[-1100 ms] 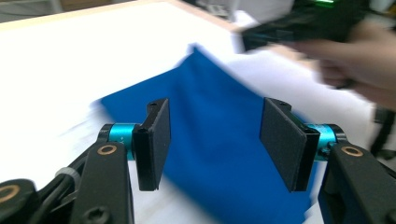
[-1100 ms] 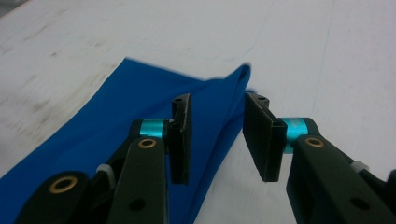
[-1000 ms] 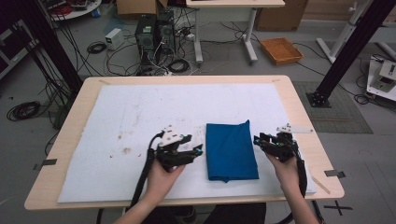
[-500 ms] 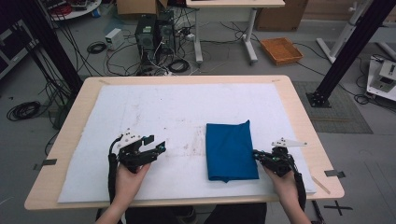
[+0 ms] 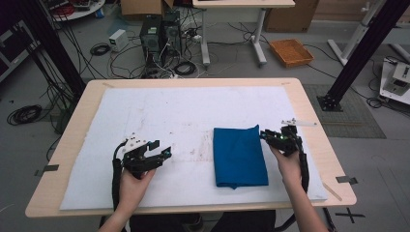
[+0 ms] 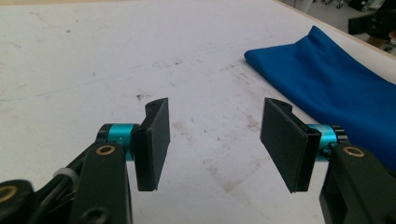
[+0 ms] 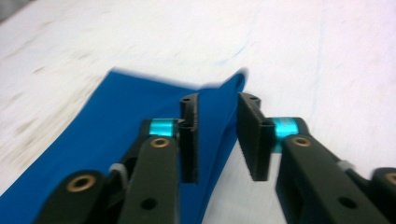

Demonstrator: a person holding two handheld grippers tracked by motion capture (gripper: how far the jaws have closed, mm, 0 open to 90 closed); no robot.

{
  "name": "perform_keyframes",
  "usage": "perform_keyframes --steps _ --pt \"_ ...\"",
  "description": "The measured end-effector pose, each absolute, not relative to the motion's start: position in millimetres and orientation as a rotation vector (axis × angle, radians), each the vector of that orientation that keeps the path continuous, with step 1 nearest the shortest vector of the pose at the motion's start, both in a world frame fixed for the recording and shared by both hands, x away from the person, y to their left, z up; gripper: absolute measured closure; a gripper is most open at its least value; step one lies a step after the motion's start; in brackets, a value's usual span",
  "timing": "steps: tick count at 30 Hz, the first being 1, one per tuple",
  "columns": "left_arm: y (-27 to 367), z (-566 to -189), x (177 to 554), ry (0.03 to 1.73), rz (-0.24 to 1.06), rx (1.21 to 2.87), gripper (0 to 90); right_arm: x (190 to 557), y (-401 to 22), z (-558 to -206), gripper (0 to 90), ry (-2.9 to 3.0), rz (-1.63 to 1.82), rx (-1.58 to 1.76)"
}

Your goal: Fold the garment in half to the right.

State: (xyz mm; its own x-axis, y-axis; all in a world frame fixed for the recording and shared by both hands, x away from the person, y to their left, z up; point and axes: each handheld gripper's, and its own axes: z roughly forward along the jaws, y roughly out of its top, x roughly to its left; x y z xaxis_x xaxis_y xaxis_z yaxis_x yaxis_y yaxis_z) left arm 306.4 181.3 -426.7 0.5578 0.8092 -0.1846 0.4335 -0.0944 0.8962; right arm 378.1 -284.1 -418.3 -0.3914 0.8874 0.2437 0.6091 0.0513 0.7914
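A folded blue cloth (image 5: 240,155) lies on the white mat (image 5: 183,111), right of the middle. My right gripper (image 5: 265,136) hovers at the cloth's upper right edge, pointing left. In the right gripper view its jaws (image 7: 217,100) stand a little apart over the cloth's (image 7: 116,121) edge; they have just been opening, and nothing is pinched between them. My left gripper (image 5: 162,148) rests over bare mat well left of the cloth. Its jaws (image 6: 215,107) are wide open and hold nothing, with the cloth (image 6: 336,88) off to their right.
The mat covers most of a wooden table (image 5: 314,125). Beyond the far edge the floor holds computer towers (image 5: 159,34), cables, a white desk's legs and an orange tray (image 5: 291,51). A black frame post (image 5: 360,53) stands at the right.
My left hand swung left, away from the cloth, then stayed put. My right hand dipped toward the near edge, then came back up to the cloth's upper right edge.
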Motion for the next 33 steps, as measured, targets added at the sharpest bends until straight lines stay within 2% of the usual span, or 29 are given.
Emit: perform_keyframes --steps 6,7,10,17,19,21,27,31,33 --pt "183 -428 306 1.039 0.433 1.727 42.6 414 -273 -421 68.9 2.015 1.225 1.606" --pt "183 -428 306 1.04 0.433 1.729 42.6 417 -272 -423 70.9 2.024 1.203 1.613" --pt "184 -429 305 1.04 0.432 1.732 42.6 422 -270 -430 88.9 2.044 1.154 1.62" --pt "185 -429 306 1.046 0.433 1.73 42.6 420 -279 -436 89.1 2.014 1.114 1.604" --pt "184 -429 306 1.044 0.433 1.731 42.6 419 -281 -436 86.8 2.003 1.11 1.596" --pt "184 -429 306 1.044 0.434 1.733 42.6 419 -282 -435 80.4 1.99 1.101 1.589" --pt "183 -430 305 1.048 0.427 1.728 42.6 419 -284 -433 77.9 1.965 1.202 1.592" --pt "183 -429 305 1.044 0.431 1.733 42.6 422 -279 -438 87.8 2.009 1.139 1.572" --pt "184 -429 305 1.045 0.431 1.731 42.6 422 -279 -440 87.9 1.993 1.117 1.574"
